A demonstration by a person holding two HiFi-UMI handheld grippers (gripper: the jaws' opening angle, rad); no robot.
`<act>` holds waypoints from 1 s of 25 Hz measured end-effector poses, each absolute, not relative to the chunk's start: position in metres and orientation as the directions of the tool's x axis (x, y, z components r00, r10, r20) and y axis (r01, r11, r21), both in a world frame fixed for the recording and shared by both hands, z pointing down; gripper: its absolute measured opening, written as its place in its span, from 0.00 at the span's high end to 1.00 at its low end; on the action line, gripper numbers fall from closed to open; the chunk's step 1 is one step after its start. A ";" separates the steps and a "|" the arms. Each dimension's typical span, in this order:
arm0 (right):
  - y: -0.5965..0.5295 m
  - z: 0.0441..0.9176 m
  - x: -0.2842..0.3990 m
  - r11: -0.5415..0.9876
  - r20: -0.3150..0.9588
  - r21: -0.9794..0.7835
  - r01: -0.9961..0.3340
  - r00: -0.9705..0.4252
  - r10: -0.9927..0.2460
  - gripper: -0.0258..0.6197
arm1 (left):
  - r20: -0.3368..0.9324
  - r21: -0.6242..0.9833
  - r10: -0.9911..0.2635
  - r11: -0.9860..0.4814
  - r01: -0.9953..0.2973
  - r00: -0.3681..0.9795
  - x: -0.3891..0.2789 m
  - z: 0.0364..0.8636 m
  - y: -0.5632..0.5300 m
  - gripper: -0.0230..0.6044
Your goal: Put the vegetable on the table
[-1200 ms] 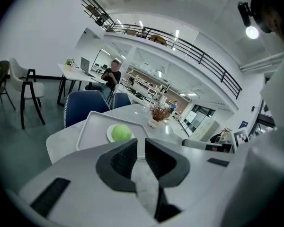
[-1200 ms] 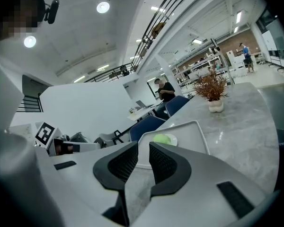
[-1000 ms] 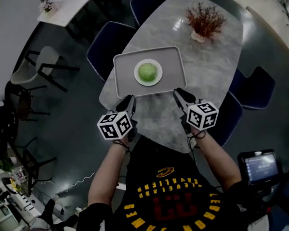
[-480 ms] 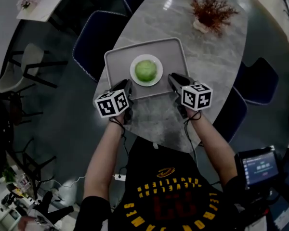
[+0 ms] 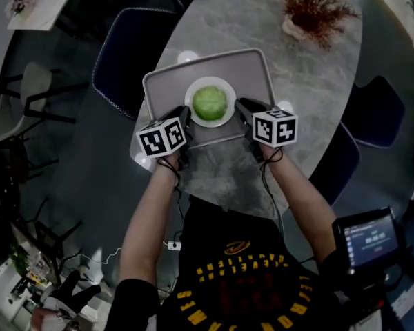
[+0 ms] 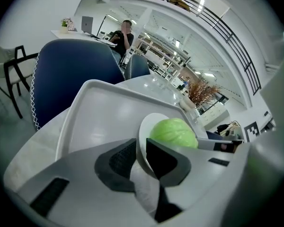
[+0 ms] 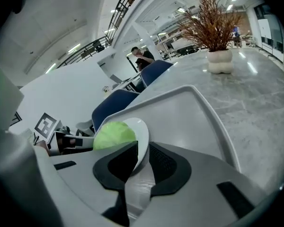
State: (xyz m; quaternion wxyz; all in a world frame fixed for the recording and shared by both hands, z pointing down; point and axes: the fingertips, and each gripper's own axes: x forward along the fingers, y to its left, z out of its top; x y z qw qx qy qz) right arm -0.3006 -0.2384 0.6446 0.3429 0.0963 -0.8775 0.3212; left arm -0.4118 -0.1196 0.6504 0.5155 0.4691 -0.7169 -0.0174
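Round, leafy pale-green vegetable (image 5: 210, 103) on a smooth white plate (image 5: 210, 82), inside a grey round-cornered tray (image 5: 167, 88) on the veined marble desk (image 5: 310, 81) — left tool (image 5: 185, 112) clamped on the plate's thin left rim, right tool (image 5: 239, 105) pinching the opposite rim between ribbed black pads (image 7: 166, 164).

Yellow lettering on the person's shirt (image 5: 243, 271) is too blurred to read.

Vegetable (image 5: 210, 102) on plate (image 5: 210, 81), on tray (image 5: 165, 92)
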 end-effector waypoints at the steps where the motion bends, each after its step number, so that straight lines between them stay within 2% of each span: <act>1: -0.239 0.645 -0.301 0.772 0.669 -0.496 -0.398 -0.741 0.048 0.87 | 0.725 0.512 -0.689 0.562 -0.650 -0.025 -0.413 0.651 -0.119 0.88; 15: -0.231 0.653 -0.306 0.751 0.708 -0.508 -0.423 -0.701 0.084 0.87 | 0.698 0.589 -0.716 0.563 -0.580 0.014 -0.401 0.652 -0.123 0.88; 25: -0.240 0.659 -0.311 0.548 0.667 -0.660 -0.514 -0.737 0.111 0.89 | 0.715 0.608 -0.699 0.621 -0.495 0.001 -0.405 0.657 -0.122 0.89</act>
